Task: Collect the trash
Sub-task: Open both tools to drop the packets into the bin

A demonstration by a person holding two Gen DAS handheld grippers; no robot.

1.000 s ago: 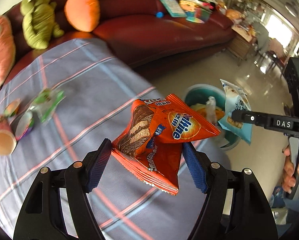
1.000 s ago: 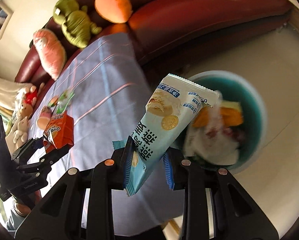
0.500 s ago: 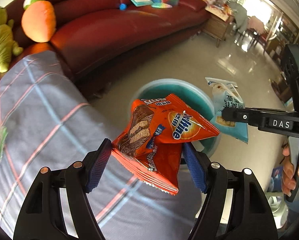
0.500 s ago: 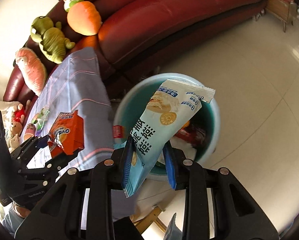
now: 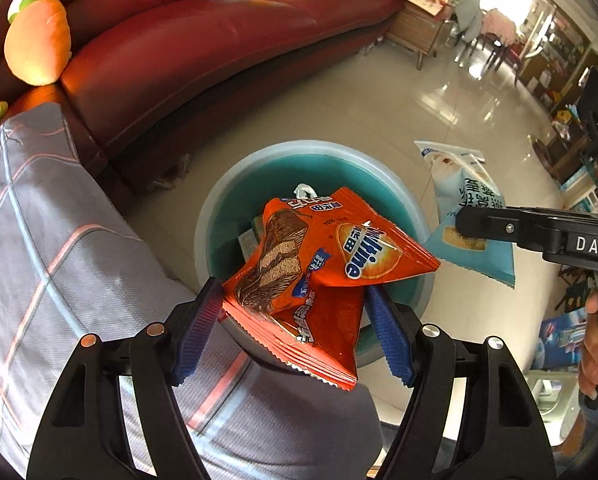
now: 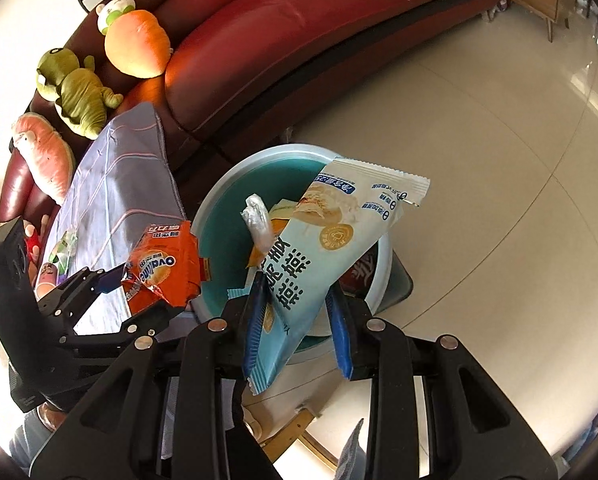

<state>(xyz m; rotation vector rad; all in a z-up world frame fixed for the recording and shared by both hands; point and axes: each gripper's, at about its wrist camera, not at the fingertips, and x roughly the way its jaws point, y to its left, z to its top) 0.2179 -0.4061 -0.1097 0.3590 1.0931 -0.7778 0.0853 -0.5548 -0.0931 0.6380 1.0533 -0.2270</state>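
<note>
My left gripper (image 5: 293,328) is shut on an orange Ovaltine wrapper (image 5: 319,264) and holds it over the near rim of a teal bin (image 5: 331,168) on the floor. My right gripper (image 6: 299,320) is shut on a light blue snack bag (image 6: 323,248), also above the bin (image 6: 227,216). The bin holds several wrappers and a clear plastic scrap (image 6: 259,220). The right gripper and its blue bag (image 5: 467,196) show at the right of the left wrist view. The left gripper (image 6: 111,304) with the orange wrapper (image 6: 163,268) shows at the left of the right wrist view.
A table with a grey plaid cloth (image 5: 47,240) lies left of the bin, with more wrappers (image 6: 65,248) at its far end. A red sofa (image 5: 187,28) with plush toys (image 6: 137,44) stands behind. Tiled floor (image 6: 479,140) spreads to the right.
Both grippers have moved from over the table toward the bin. Both packets now hang above the bin. Both grips are unchanged.
</note>
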